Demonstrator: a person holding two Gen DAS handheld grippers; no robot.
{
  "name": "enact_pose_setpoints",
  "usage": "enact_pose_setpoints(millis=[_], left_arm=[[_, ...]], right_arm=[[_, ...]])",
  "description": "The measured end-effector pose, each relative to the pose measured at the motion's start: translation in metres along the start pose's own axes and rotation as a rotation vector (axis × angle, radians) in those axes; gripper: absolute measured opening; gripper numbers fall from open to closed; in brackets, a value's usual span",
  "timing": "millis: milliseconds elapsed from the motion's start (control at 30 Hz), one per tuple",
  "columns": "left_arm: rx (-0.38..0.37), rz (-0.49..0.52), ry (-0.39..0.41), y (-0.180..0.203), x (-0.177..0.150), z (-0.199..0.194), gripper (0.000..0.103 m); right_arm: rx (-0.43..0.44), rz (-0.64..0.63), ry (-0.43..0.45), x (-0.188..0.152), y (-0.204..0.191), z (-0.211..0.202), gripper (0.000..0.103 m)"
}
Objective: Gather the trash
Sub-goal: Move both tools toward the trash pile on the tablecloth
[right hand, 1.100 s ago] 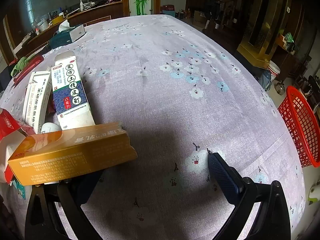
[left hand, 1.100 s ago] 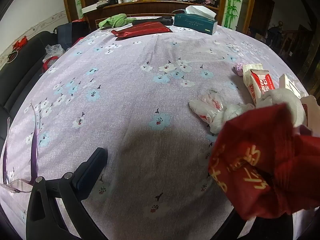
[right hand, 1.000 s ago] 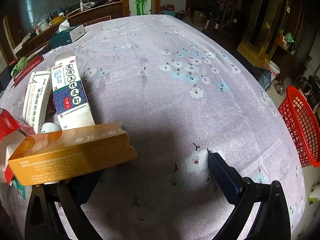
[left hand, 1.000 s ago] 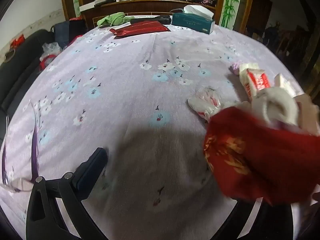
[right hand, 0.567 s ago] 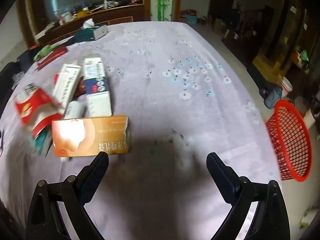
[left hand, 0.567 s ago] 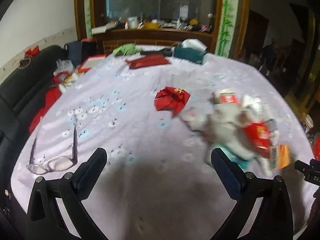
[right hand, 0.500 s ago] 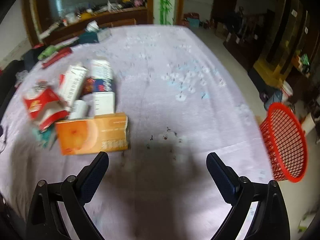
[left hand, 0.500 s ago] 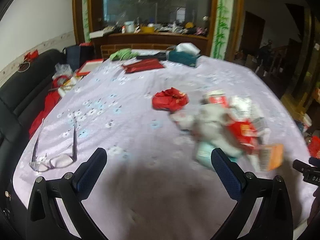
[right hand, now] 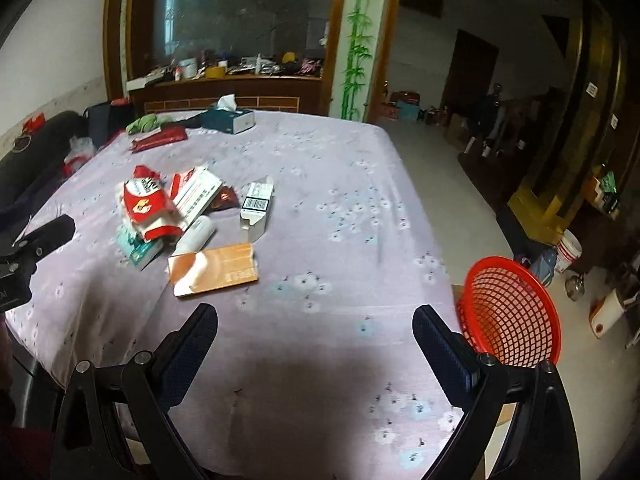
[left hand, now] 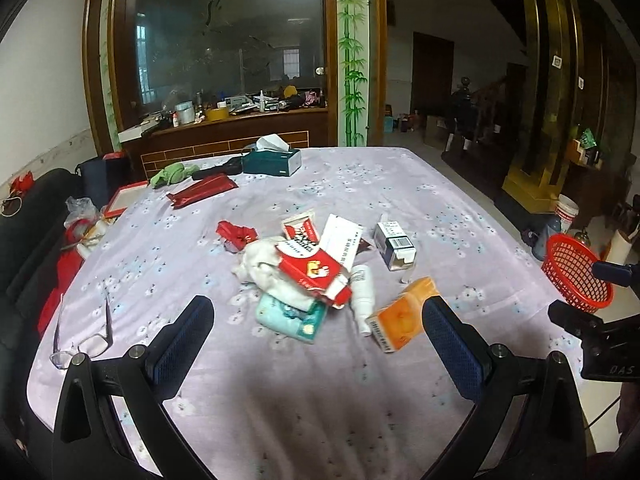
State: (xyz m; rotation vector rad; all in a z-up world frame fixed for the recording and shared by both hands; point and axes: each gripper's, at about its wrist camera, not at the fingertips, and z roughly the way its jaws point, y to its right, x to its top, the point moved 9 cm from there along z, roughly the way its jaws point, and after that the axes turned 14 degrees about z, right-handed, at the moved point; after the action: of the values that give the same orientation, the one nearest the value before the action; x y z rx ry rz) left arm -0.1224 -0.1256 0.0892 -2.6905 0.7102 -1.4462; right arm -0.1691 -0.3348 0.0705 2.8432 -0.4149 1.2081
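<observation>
While both tools hang above the near edge of the table [left hand: 400, 184], each with its fingers spread wide and nothing between them, the trash lies in a loose heap on the lilac flowered cloth, ahead of and well apart from either one. Left gripper [left hand: 316, 322]: the heap sits straight ahead, between and beyond its two blue pads. Nearest is a teal packet [left hand: 290, 314]; on top, a red-and-white carton [left hand: 310, 270] over crumpled white tissue [left hand: 260, 262]; a white tube [left hand: 362, 296] beside it; an orange box [left hand: 402, 314] just far of the right pad; a grey-white box [left hand: 394, 246] farther right; a crumpled red wrapper [left hand: 236, 236] at the far left of the heap. Right gripper [right hand: 314, 330]: the orange box [right hand: 214, 270] lies ahead and left of its left finger, the rest of the heap farther left; a red mesh basket [right hand: 512, 308] stands off the table's right edge, just beyond the right finger. Glasses [left hand: 84, 336] lie near the left corner; a teal tissue box [left hand: 272, 160] sits at the far end. Change from a second ago: then the left held the red wrapper and the right the orange box, close over the cloth; now both lie released on the table and both tools have pulled back and up, so the whole table shows.
</observation>
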Motion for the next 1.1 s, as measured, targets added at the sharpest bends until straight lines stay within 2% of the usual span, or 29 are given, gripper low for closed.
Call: enact_pose_setpoints(millis=[433,1100], left_arm=[[-0.013,0.032,0.036,0.02,0.021,-0.004,0.103],[-0.022,0.007,0.004,0.014,0.013,0.002,0.103]], right_arm=[[0.005,0.053,0.02,0.004,0.023,-0.005,0.099],[0.013,0.03,-0.015,0.0,0.012,0.002,0.099]])
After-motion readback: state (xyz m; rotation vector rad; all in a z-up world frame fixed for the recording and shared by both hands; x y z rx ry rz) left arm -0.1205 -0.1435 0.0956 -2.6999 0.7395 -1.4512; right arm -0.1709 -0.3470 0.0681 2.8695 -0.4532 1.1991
